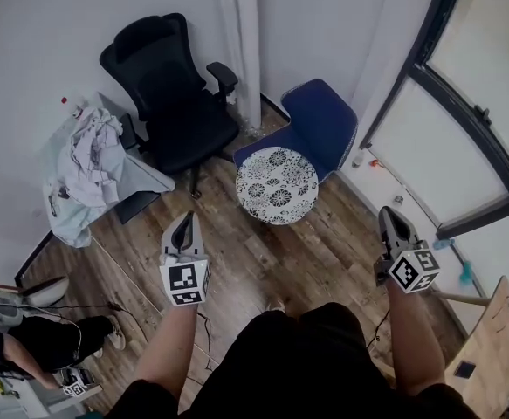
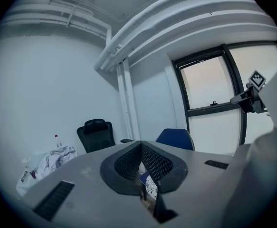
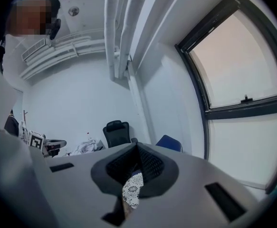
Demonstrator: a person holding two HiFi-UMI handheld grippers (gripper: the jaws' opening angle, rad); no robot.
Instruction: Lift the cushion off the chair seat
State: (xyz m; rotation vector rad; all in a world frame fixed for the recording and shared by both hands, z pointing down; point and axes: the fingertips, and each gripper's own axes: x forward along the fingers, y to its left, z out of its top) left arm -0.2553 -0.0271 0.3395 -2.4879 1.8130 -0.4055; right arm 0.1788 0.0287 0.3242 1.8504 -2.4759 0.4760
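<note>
A round cushion [image 1: 277, 184] with a black-and-white flower print lies on the seat of a blue chair [image 1: 324, 120] in the corner. My left gripper [image 1: 187, 222] hangs over the wooden floor, short of the cushion and to its left, jaws shut and empty. On the other side my right gripper [image 1: 388, 213] is also shut and holds nothing. In the left gripper view a bit of the cushion [image 2: 150, 187] shows behind the closed jaws of that gripper [image 2: 141, 145]. The right gripper view shows the cushion [image 3: 131, 192] below that gripper's [image 3: 137, 145] tips.
A black office chair [image 1: 171, 94] stands left of the blue chair, by a white pipe column [image 1: 241, 42]. A small table [image 1: 145, 175] with crumpled clothes stands at the left. Dark-framed windows [image 1: 464, 120] line the right wall. A person [image 1: 27, 343] sits at lower left; a wooden board [image 1: 490, 356] stands lower right.
</note>
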